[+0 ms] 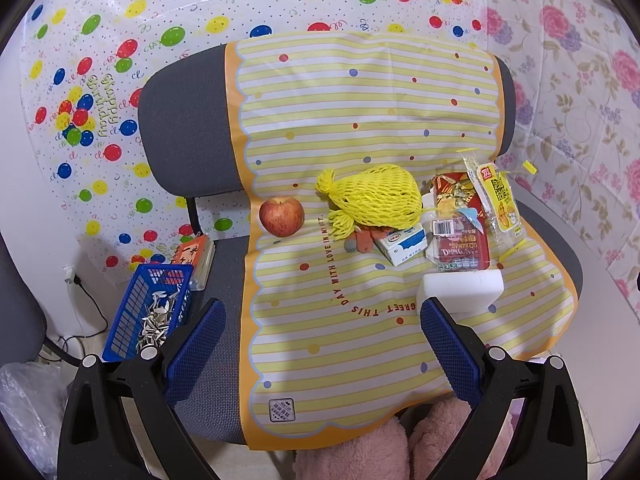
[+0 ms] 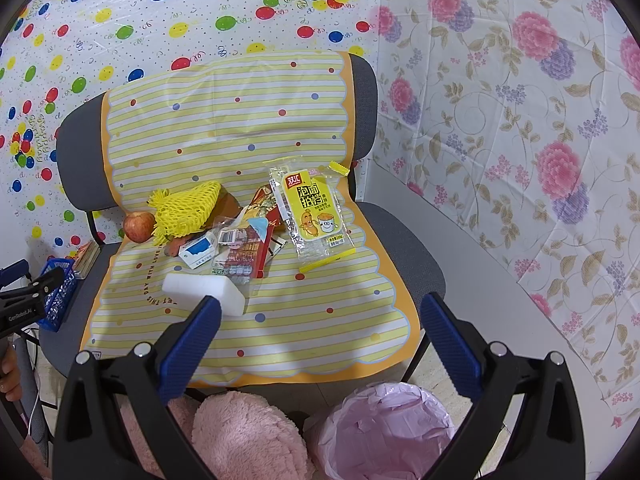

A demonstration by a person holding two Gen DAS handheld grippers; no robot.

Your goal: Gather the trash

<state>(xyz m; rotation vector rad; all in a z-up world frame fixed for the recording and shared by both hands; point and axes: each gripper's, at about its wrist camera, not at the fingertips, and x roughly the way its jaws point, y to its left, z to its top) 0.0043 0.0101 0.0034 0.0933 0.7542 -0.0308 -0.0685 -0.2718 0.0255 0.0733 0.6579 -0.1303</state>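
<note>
Both grippers spread wide and empty above the chair [image 2: 404, 236], trash heaped mid-seat: white foam block [image 2: 204, 290] lies just ahead of right gripper [image 2: 320, 344], long axis crosswise, nearer it than left gripper [image 1: 320, 344]; yellow snack wrapper [image 2: 310, 212] beyond, lined bin [image 2: 384, 428] below.

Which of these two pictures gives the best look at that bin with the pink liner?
The right wrist view: the round bin lined with a pink plastic bag sits on the floor before the chair, its open mouth visible between the open right gripper fingers. The left wrist view doesn't show it at all.
</note>
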